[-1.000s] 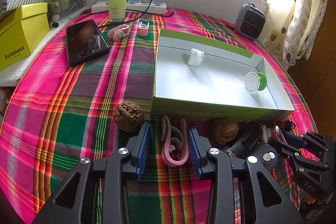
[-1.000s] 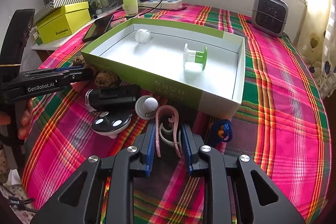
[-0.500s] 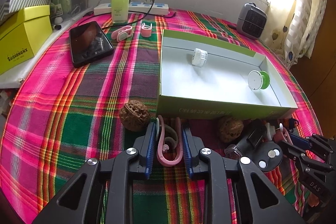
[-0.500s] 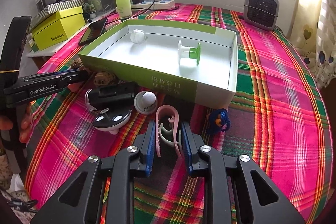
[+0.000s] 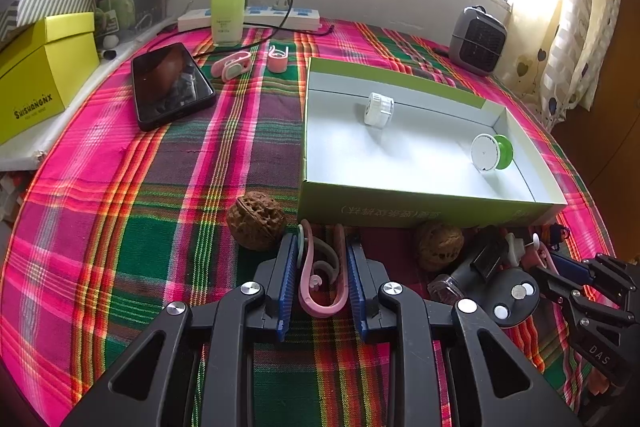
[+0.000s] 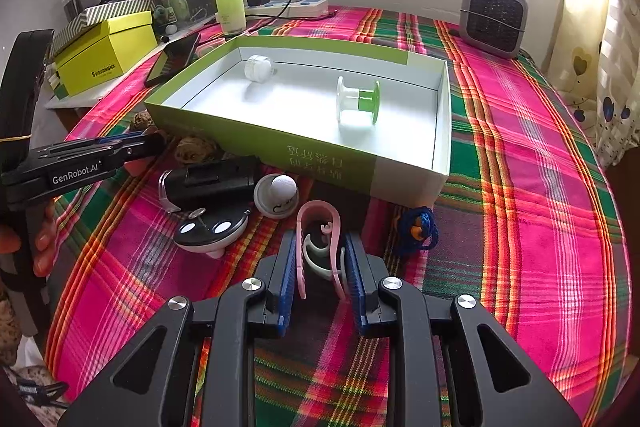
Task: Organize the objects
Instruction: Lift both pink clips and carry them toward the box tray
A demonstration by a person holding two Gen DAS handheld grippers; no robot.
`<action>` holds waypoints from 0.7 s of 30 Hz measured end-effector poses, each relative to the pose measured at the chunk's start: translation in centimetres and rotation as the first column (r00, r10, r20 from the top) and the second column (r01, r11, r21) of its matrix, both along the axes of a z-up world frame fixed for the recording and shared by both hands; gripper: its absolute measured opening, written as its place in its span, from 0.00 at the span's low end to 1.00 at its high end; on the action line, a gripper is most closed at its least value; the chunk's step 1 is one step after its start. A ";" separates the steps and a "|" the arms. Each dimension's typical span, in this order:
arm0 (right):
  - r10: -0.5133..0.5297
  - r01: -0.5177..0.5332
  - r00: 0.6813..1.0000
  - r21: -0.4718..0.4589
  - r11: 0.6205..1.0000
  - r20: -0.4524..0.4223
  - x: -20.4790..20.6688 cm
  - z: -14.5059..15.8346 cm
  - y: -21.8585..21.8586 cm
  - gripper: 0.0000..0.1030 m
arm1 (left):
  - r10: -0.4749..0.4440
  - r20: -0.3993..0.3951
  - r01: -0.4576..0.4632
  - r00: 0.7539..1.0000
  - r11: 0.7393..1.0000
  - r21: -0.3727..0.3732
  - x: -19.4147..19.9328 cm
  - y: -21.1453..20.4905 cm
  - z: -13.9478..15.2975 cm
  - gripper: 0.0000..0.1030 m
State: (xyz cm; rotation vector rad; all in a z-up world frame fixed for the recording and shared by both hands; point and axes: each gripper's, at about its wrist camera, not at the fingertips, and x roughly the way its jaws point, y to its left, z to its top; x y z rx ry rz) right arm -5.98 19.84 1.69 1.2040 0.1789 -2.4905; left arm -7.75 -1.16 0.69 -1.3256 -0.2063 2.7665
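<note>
Near the front edge of the table (image 5: 100, 187), just before the green box (image 5: 400, 213), the left gripper (image 5: 322, 279) is clamped on a pink clip (image 5: 320, 303). Beside it lies a walnut (image 5: 256, 225). The right gripper (image 6: 320, 275), further along the same edge, pinches another pink clip (image 6: 318, 215) with a white inner piece. Inside the box rest a white cap (image 6: 258, 67) and a green-and-white spool (image 6: 358, 99). Toward the table's far left edge lies a phone (image 5: 168, 85).

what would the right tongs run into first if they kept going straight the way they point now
Likely the tablecloth just ahead of the pink clip they hold, since they angle downward. Past that stands the near wall of the green box, though depth is hard to judge.
</note>
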 end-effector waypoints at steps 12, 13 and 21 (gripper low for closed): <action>-0.016 0.016 1.000 -0.009 1.000 0.002 -0.1 0.1 0.0 0.24 | 0.010 0.001 -0.010 1.000 1.000 -0.001 0.0 -0.1 0.1 0.21; -0.017 0.017 1.000 -0.010 1.000 0.003 -0.1 0.1 0.0 0.24 | 0.011 -0.001 -0.011 1.000 1.000 -0.006 0.2 0.0 0.1 0.21; -0.022 0.023 1.000 -0.025 0.999 0.001 -0.1 0.2 0.0 0.24 | 0.011 0.000 -0.011 1.000 1.000 -0.006 0.3 0.1 0.1 0.21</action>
